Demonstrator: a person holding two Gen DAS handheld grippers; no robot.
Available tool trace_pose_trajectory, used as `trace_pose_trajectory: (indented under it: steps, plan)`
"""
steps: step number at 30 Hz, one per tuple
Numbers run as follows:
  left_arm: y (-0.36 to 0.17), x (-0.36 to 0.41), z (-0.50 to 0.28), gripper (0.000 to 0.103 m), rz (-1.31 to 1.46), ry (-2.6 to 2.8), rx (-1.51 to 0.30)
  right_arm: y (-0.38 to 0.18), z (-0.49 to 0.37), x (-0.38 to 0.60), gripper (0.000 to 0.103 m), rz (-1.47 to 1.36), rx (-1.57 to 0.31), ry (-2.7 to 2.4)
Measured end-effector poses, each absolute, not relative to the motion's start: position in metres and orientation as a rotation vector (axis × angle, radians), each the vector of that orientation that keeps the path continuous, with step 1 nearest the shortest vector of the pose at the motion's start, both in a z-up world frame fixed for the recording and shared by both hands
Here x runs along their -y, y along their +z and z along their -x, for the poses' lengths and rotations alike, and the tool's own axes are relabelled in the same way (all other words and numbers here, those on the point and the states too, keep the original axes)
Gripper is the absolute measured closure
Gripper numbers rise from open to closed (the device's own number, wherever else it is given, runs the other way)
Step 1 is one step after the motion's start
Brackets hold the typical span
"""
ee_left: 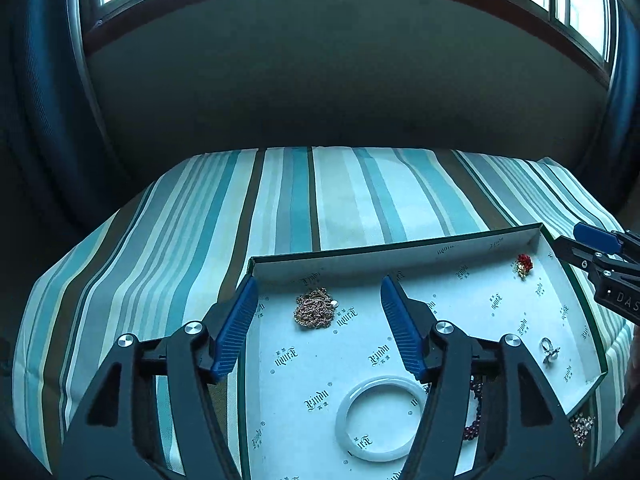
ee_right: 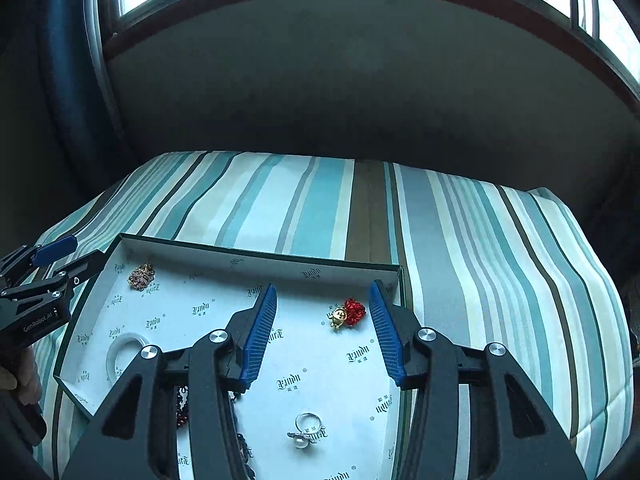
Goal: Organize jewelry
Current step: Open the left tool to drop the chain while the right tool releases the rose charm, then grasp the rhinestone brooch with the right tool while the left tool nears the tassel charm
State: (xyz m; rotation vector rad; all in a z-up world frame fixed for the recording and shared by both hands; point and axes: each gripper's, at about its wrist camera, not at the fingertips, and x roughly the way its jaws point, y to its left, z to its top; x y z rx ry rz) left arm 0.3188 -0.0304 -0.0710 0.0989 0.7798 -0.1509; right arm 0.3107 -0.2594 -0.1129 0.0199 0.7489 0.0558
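A striped cloth (ee_left: 280, 200) carries a shallow white box (ee_left: 360, 258). In the left wrist view the box holds a white bangle (ee_left: 378, 384) at six o'clock, a gold chain (ee_left: 314, 308) at ten and a pearl ring (ee_left: 549, 350) at three. The left gripper (ee_left: 318, 322) gapes empty above the chain; the right gripper (ee_right: 323, 328) stands apart, empty, over a red-and-gold charm (ee_right: 347, 314).

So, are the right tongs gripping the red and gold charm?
No: the right tongs stand open above the box, and the red and gold charm lies free on the liner between the blue pads, touching neither.
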Motion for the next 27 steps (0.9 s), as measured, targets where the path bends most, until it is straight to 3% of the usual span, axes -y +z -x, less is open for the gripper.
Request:
trace_pose_trajectory:
  steps: [10, 27]
  plan:
    - [-0.045, 0.024, -0.253, 0.034, -0.085, -0.153, -0.739, -0.088, -0.247, 0.240, 0.055, -0.010, -0.700, 0.089]
    - [-0.060, 0.010, -0.182, 0.032, -0.078, -0.104, -0.773, -0.115, -0.178, 0.225, 0.055, -0.023, -0.752, 0.114]
